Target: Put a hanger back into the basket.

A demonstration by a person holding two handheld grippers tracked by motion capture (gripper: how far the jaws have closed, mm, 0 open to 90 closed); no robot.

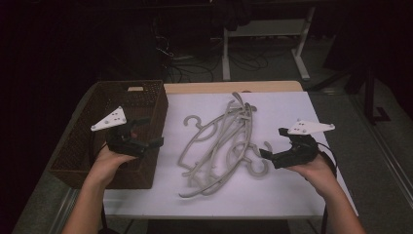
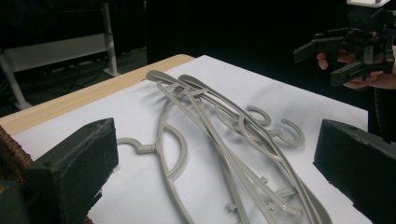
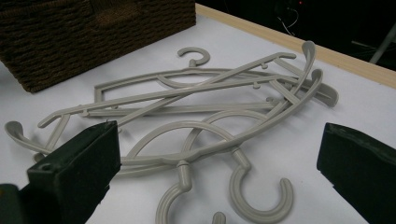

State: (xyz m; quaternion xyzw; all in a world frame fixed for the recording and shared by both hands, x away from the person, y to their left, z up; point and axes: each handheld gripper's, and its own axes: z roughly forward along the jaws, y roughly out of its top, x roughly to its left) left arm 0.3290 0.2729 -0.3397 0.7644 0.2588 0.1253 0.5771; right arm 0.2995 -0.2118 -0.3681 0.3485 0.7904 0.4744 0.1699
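The pile of grey hangers [image 1: 226, 141] lies in the middle of the table [image 1: 292, 195], between my two hands. My left hand-held gripper [image 1: 146, 134] is at the left of the pile, above the near right corner of the brown woven basket [image 1: 87, 146], and it points to the right, toward the hangers. Its jaws are spread wide and nothing is between them. My right hand-held gripper [image 1: 272, 146] is at the right of the pile and points to the left. Its jaws are also spread wide and empty, and the nearest hooks [image 3: 261, 196] lie just in front of them, not touching.

The basket stands just beside the pile on the left side. On the far side, the white cover ends at a wooden strip [image 1: 234, 87] of the table, and the top ends of the hangers reach near to it. On the near side and on the right side there is free white surface around the pile.

The hangers are of grey plastic, thin, with curved shoulders and round open hooks. They lie crossed one over another, so I cannot tell exactly how many they are. One hook [image 1: 193, 120] points to the basket, and two hooks [image 1: 258, 165] lie at the near right of the pile.
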